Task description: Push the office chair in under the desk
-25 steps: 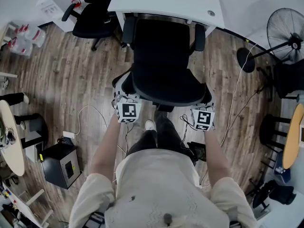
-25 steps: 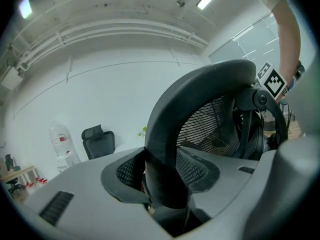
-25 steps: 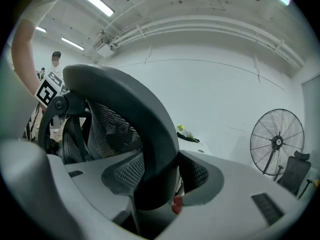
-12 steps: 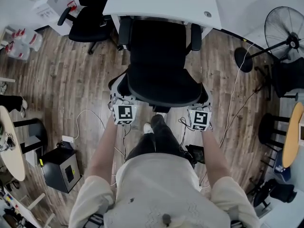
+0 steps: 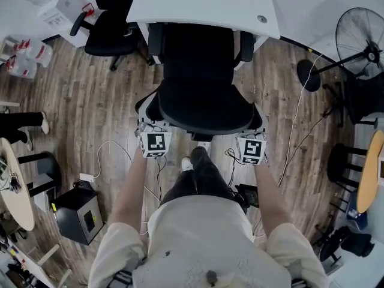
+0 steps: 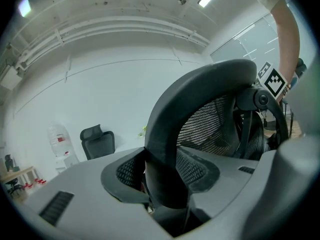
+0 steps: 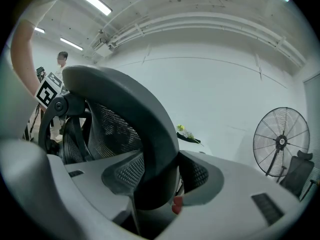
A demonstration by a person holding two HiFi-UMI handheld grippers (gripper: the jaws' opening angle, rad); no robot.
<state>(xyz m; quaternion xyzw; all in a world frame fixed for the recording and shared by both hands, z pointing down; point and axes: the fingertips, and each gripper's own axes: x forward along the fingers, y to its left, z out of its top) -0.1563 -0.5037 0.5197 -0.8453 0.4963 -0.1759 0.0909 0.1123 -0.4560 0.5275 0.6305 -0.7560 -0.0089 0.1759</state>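
The black mesh office chair (image 5: 201, 83) stands in front of the white desk (image 5: 198, 2), its seat front and armrests at the desk's edge. My left gripper (image 5: 151, 125) is shut on the left edge of the chair's backrest, and my right gripper (image 5: 255, 134) is shut on the right edge. In the left gripper view the curved backrest frame (image 6: 200, 94) runs down between the pads of the left gripper (image 6: 165, 189). The right gripper view shows the same frame (image 7: 145, 119) clamped in the right gripper (image 7: 155, 184).
A second black chair (image 5: 111, 32) stands at the desk's left end. A standing fan (image 5: 360, 38) and its round base (image 5: 310, 75) are at the right. Cables (image 5: 114, 146) and a black box (image 5: 75, 212) lie on the wooden floor at the left. Someone's leg (image 5: 24, 122) shows at the far left.
The chair has rolled a little farther toward the desk, and both grippers have followed it forward, still clamped on the backrest. The leg at the far left has shifted.
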